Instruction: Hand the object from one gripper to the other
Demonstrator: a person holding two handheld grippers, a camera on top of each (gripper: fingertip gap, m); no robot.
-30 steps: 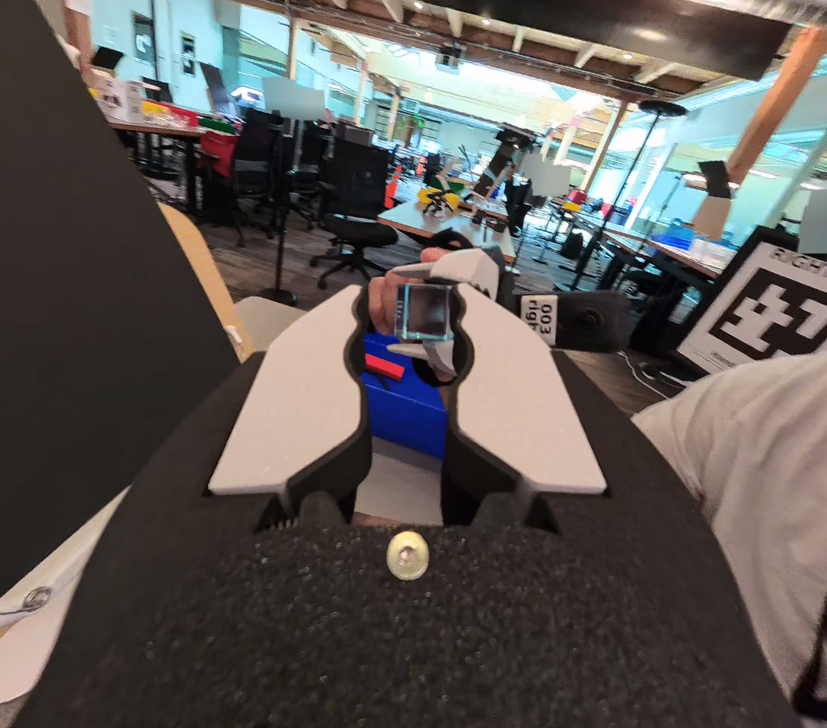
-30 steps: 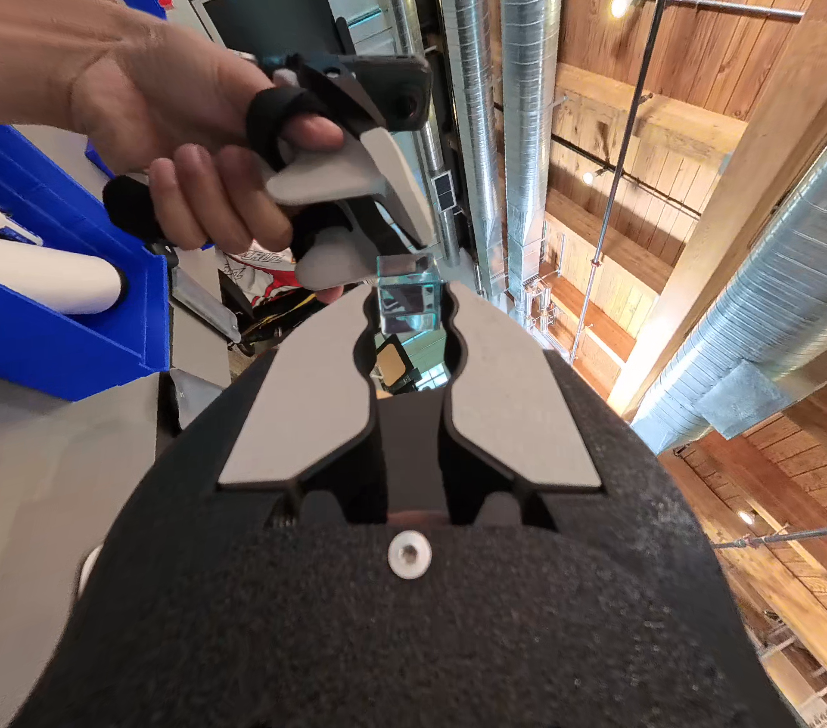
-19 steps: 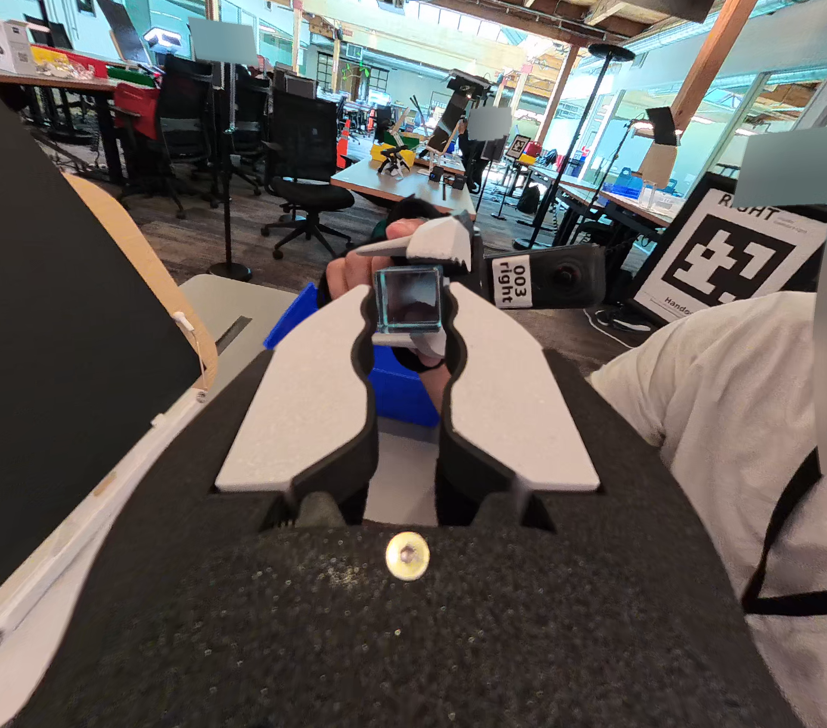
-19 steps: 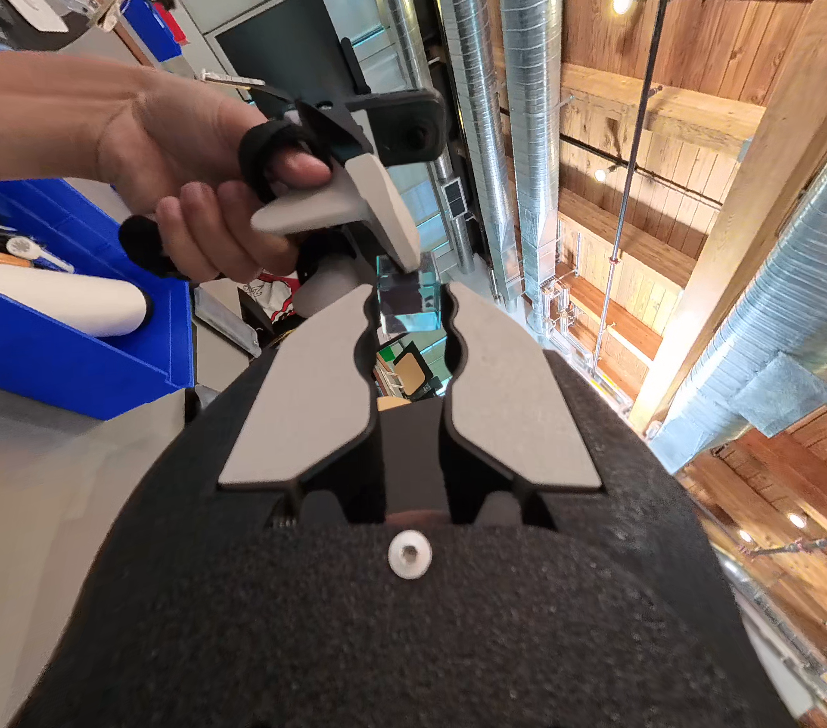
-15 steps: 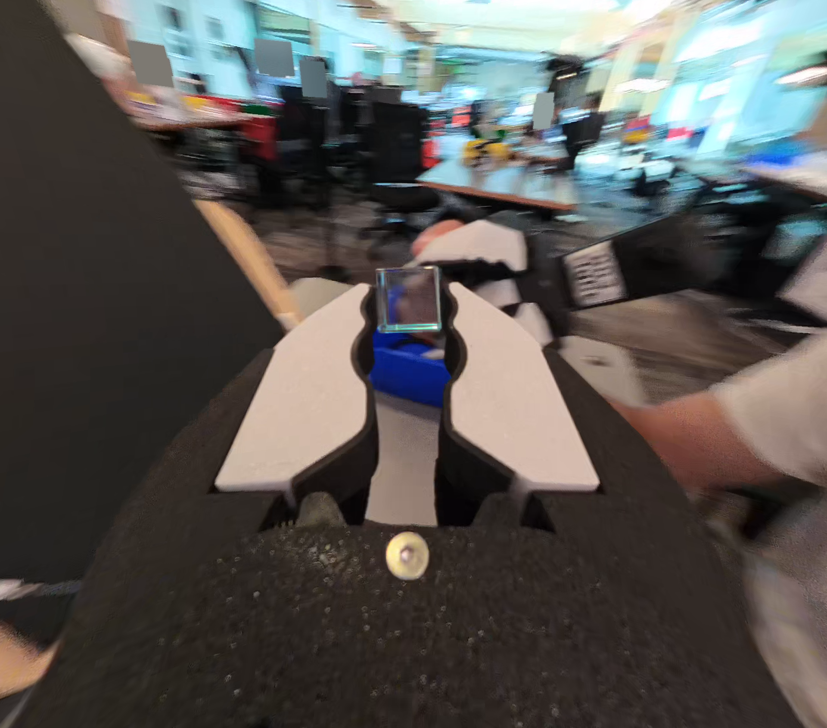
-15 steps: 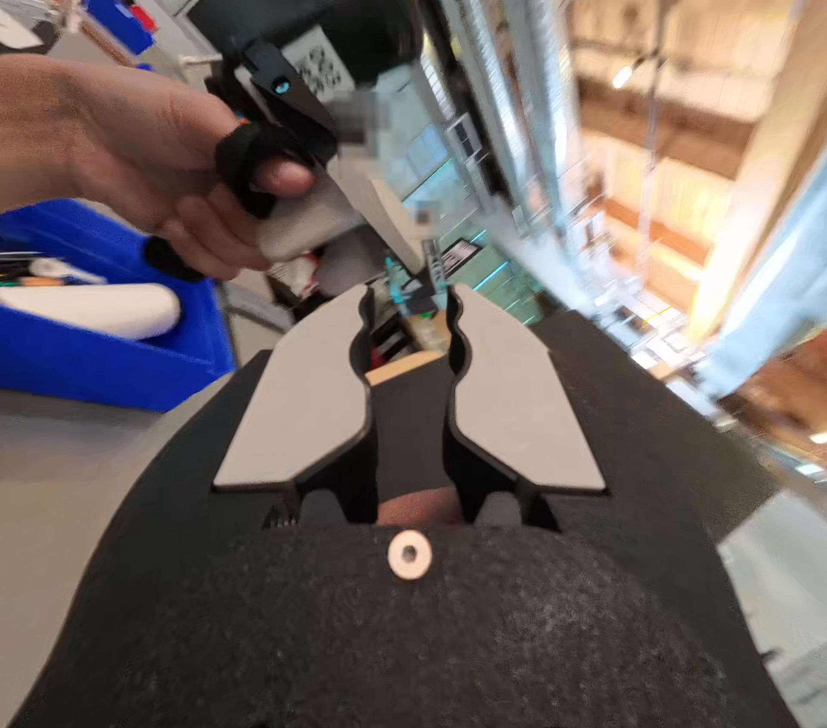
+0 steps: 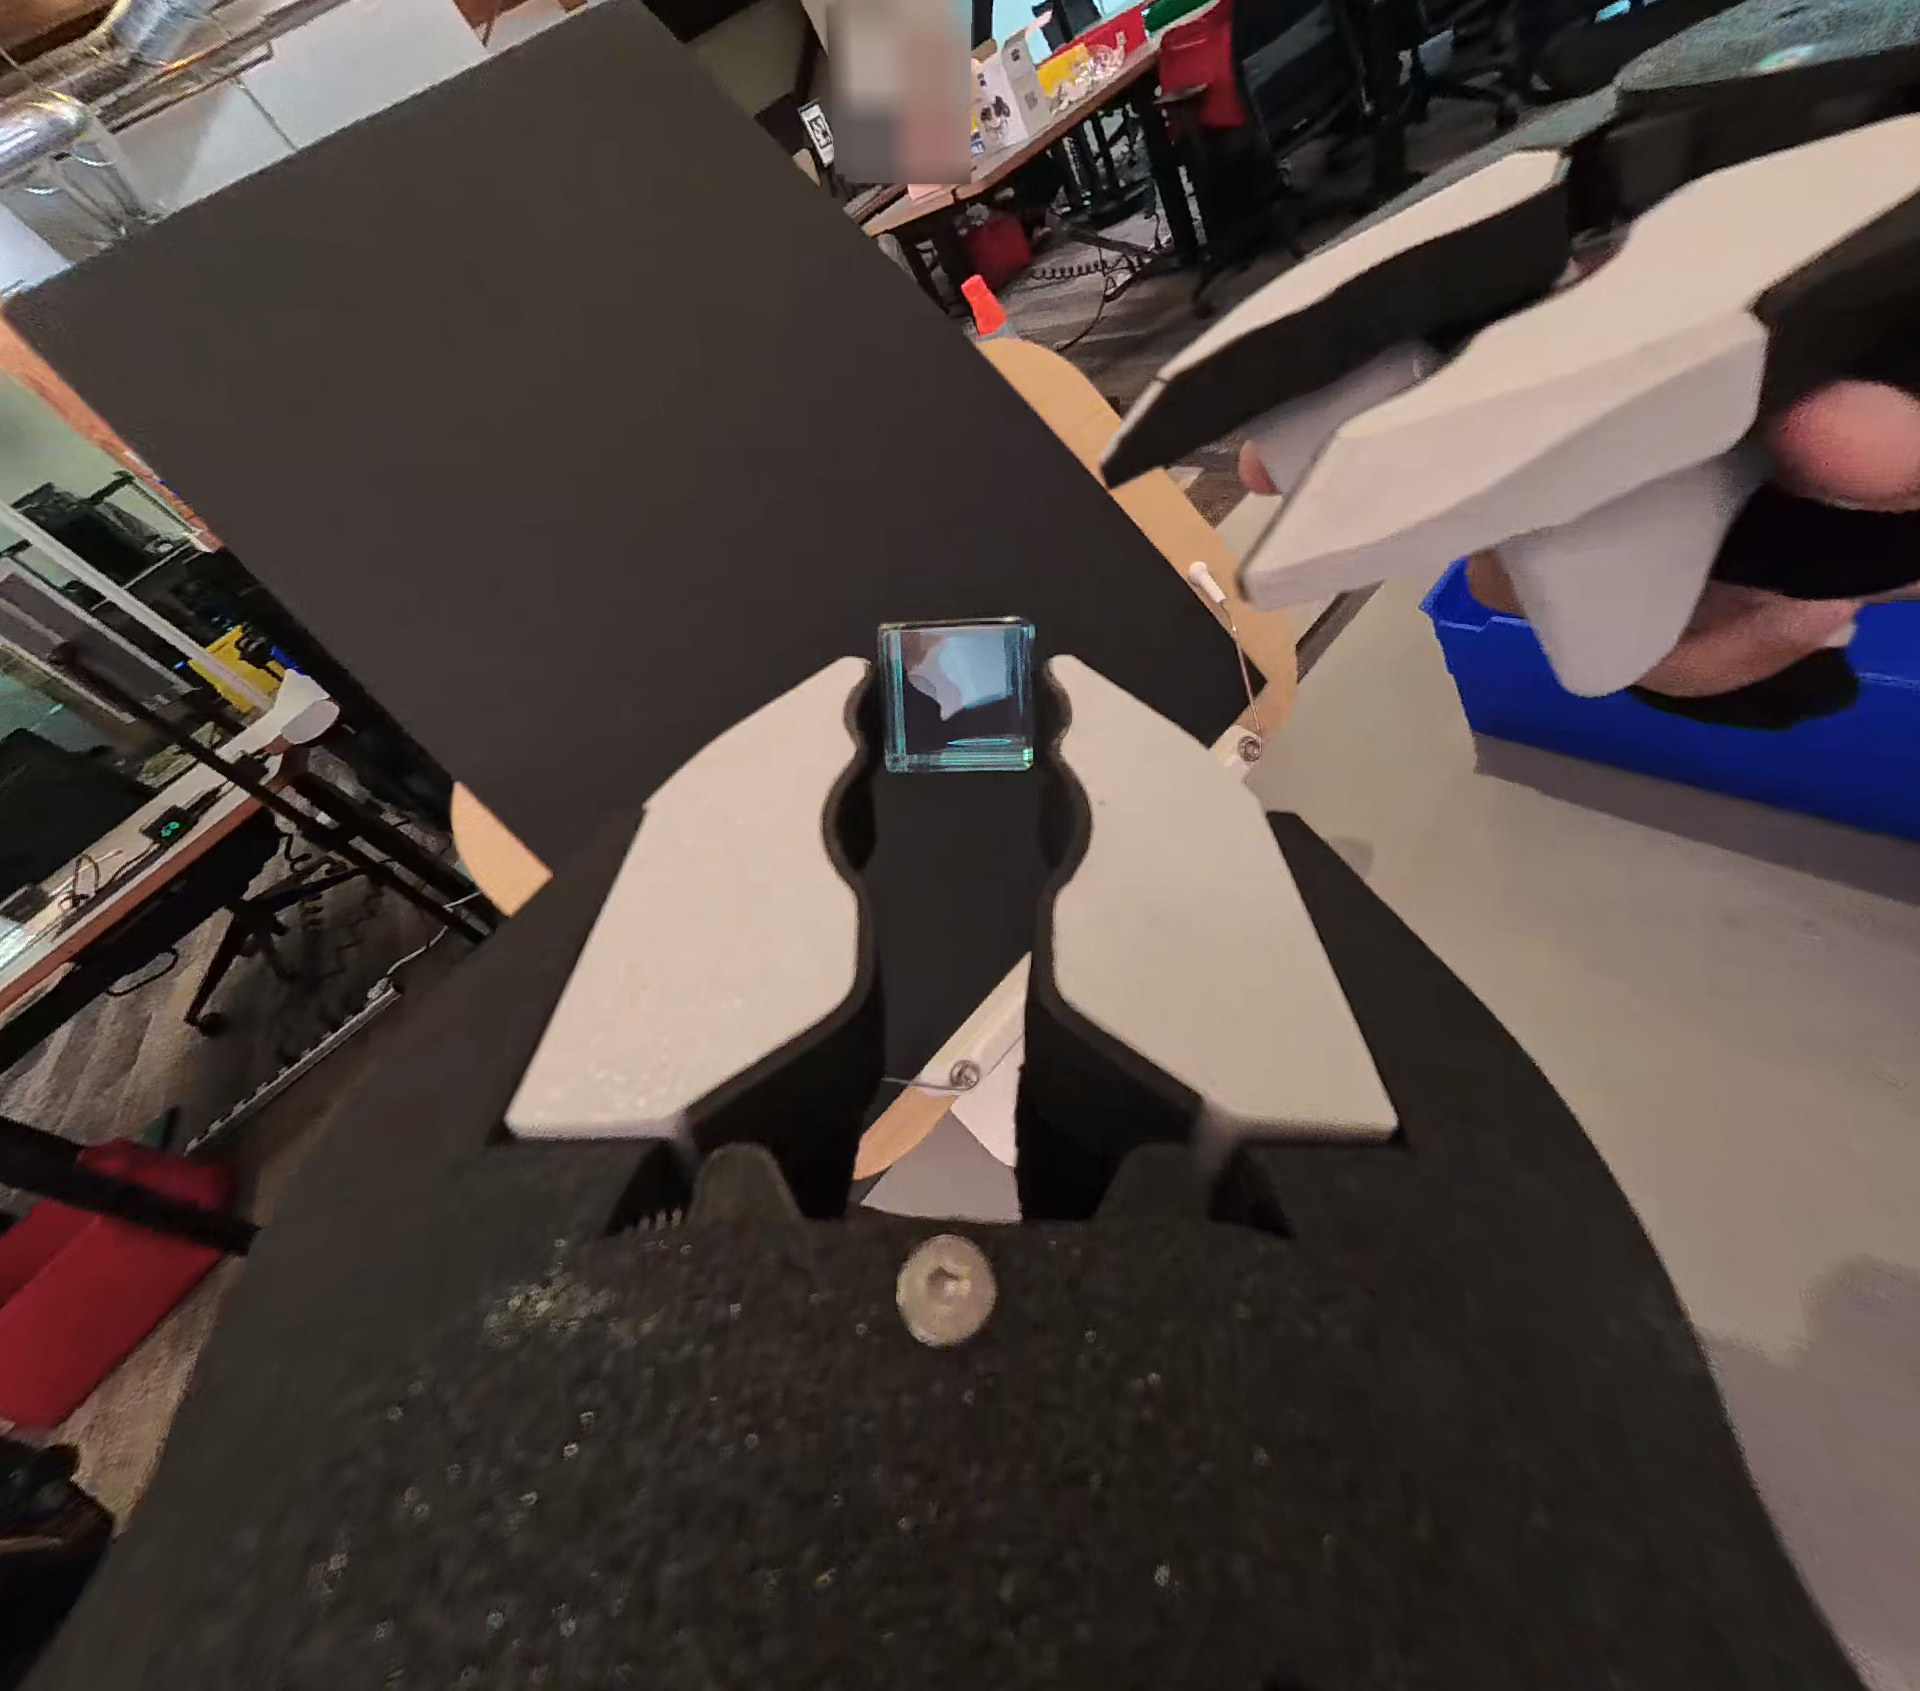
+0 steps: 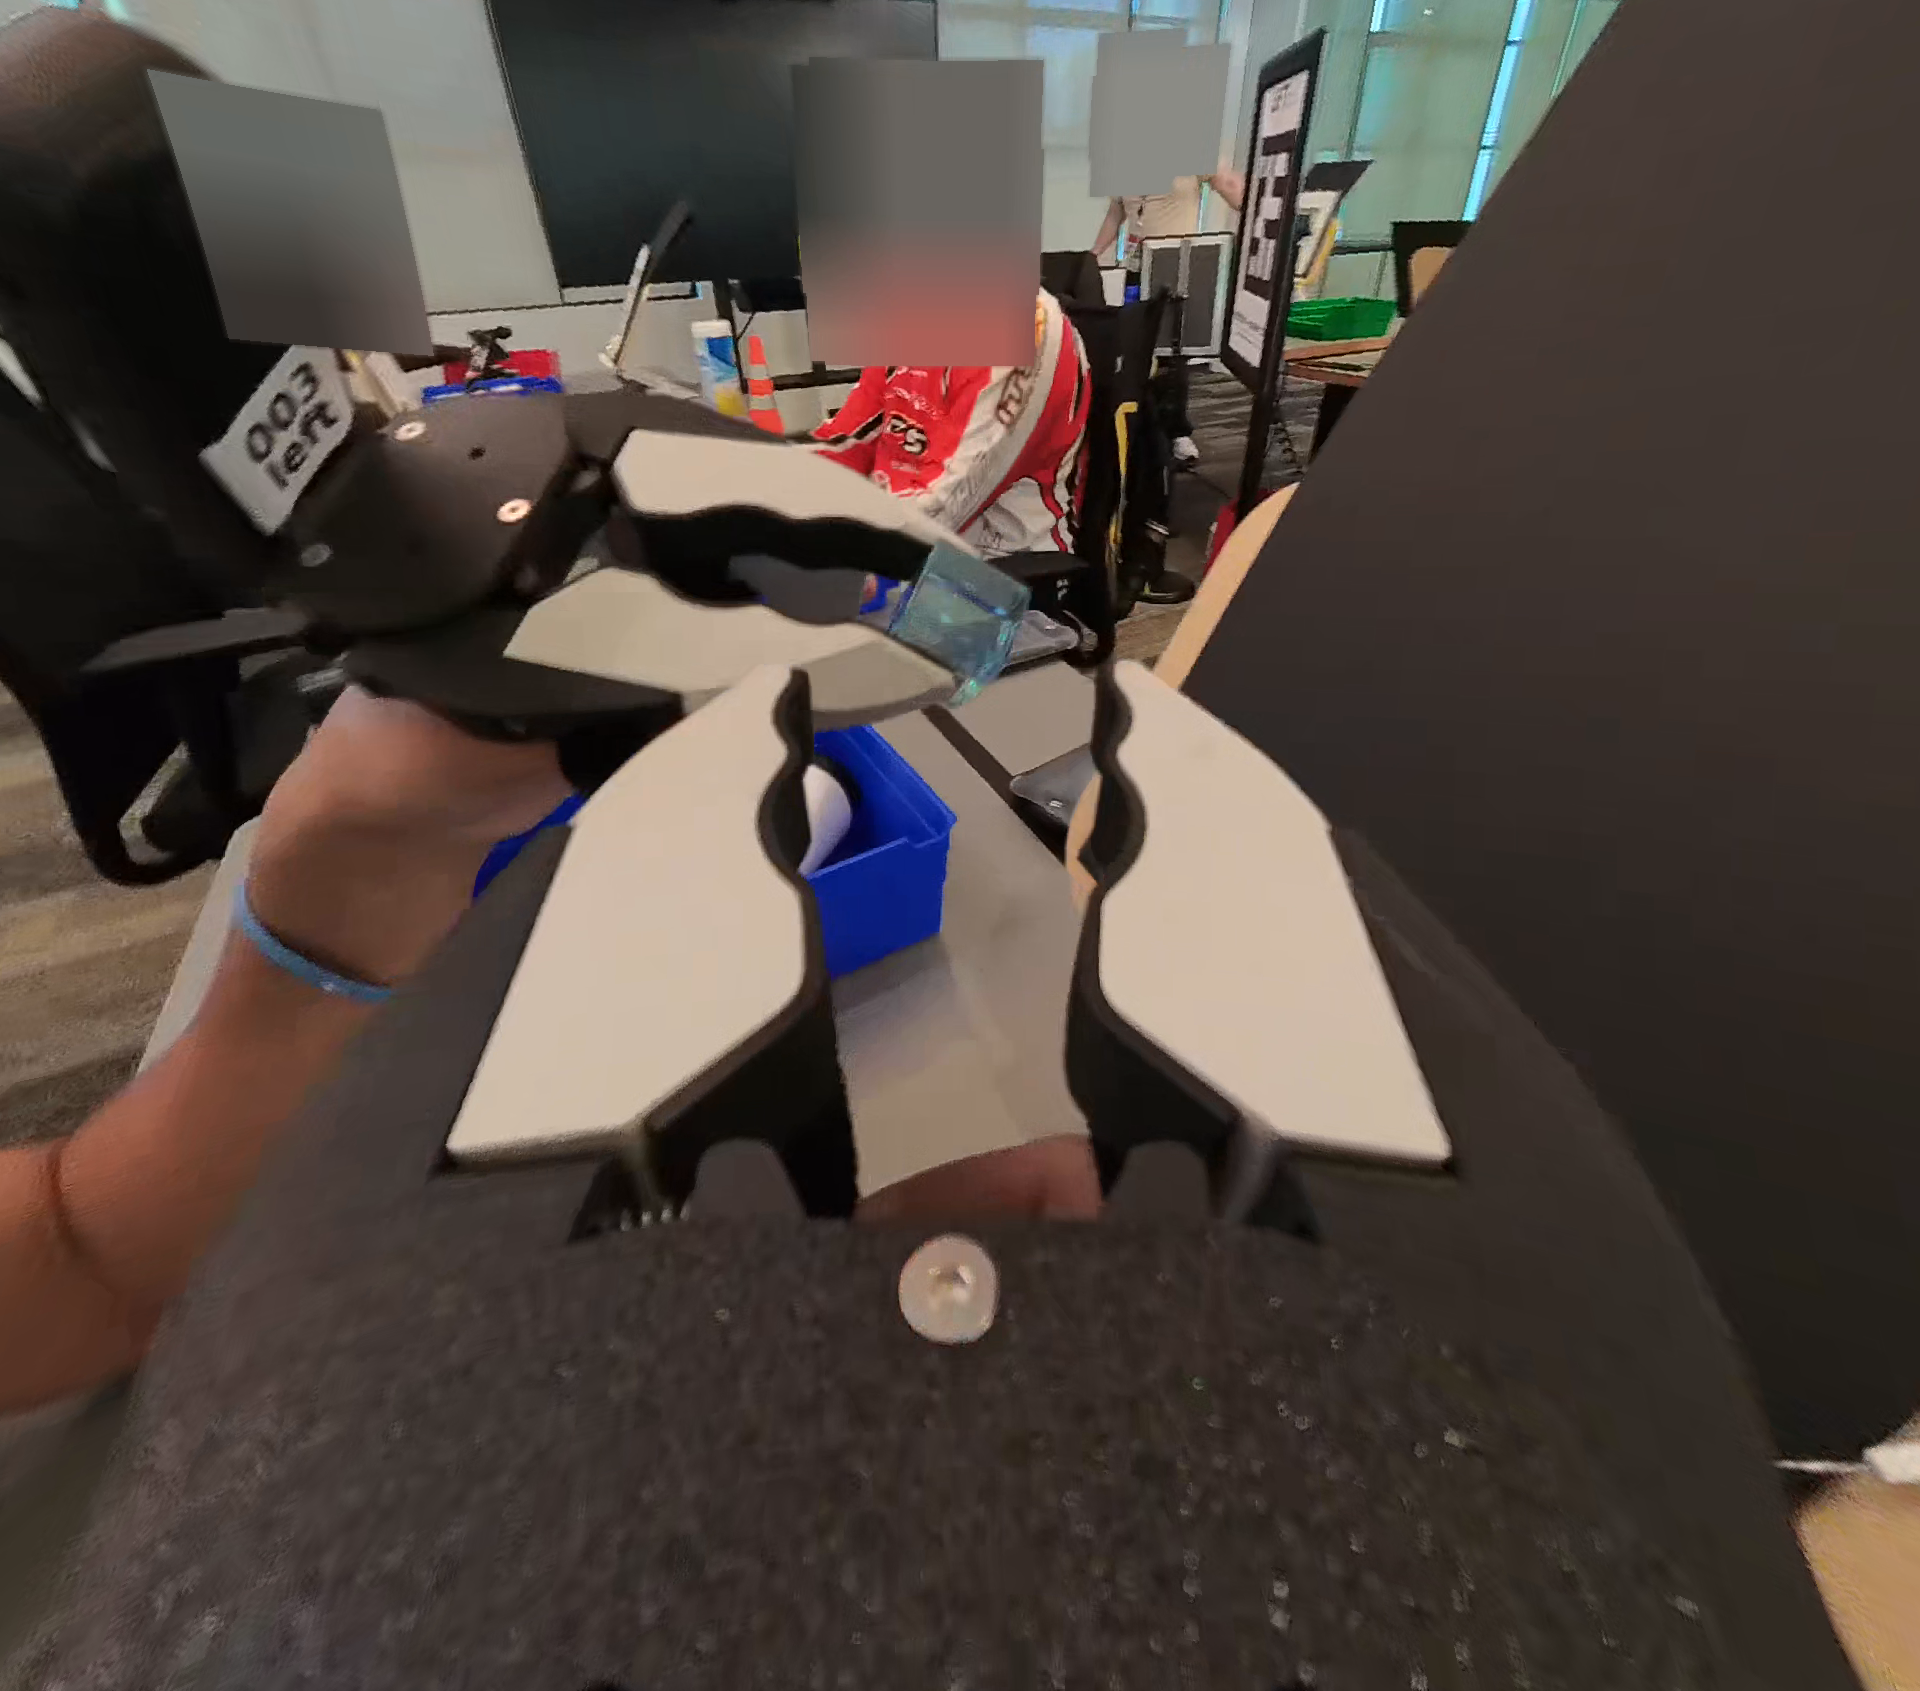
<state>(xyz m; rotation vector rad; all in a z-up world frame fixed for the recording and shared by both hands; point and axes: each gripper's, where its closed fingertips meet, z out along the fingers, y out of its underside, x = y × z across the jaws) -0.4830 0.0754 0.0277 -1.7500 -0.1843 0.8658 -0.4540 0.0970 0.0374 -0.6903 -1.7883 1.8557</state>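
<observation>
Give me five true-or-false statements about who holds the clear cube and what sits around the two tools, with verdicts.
1. The left tool is shut on the clear cube. True.
2. The right tool also grips the cube. False: its fingers stand open with nothing between them, apart from the cube.
3. A blue bin sits on the grey table beyond the right tool. True.
4. The cube is opaque red. False: it is transparent with a teal tint.
5. The hand holding the left tool wears a blue wristband. True.
</observation>
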